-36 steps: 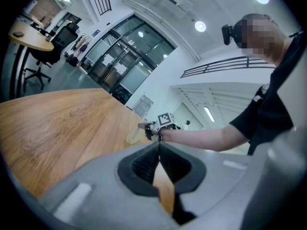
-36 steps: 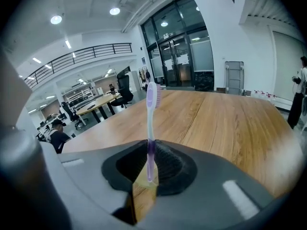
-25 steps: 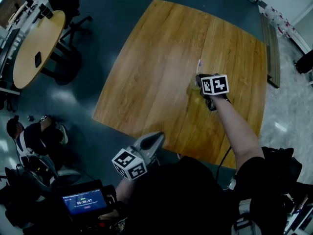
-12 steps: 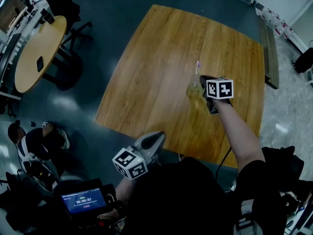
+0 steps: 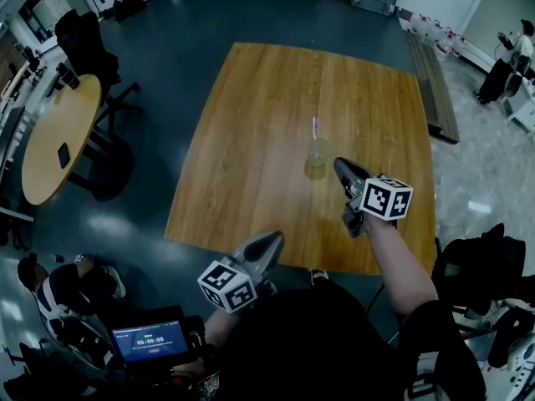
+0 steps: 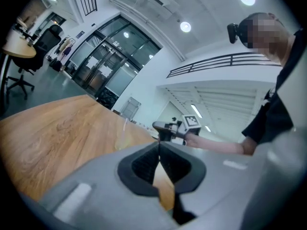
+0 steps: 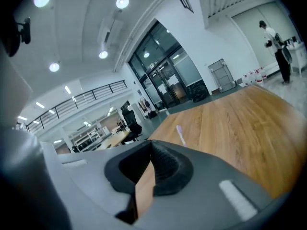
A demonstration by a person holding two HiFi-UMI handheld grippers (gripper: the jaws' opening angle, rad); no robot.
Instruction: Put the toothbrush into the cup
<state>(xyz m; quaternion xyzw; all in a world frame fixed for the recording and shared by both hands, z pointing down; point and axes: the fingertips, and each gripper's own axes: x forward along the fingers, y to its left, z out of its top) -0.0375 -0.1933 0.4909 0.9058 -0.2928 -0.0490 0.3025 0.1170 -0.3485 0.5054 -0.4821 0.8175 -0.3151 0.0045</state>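
Observation:
A clear cup point(image 5: 316, 162) stands near the middle of the wooden table point(image 5: 251, 140). A toothbrush point(image 5: 314, 129) with a pink-purple head stands upright in it. My right gripper point(image 5: 338, 164) is just right of the cup, apart from it, jaws shut with nothing between them. In the right gripper view only the brush head point(image 7: 180, 131) shows above the closed jaws of the right gripper point(image 7: 151, 145). My left gripper point(image 5: 276, 237) hovers at the table's near edge, shut and empty. The left gripper view looks over the left gripper point(image 6: 159, 145) to the cup point(image 6: 121, 139) and the right gripper point(image 6: 161, 127).
A round table point(image 5: 54, 136) with office chairs stands on the floor to the left. A low bench point(image 5: 435, 90) runs along the wooden table's right side. A person point(image 5: 67, 286) sits at lower left near a small screen point(image 5: 149, 341). Another person point(image 7: 276, 47) stands far off.
My right gripper has drawn back from the cup toward me. The toothbrush stays standing in the cup. The head view has tilted, so the table sits lower in the picture.

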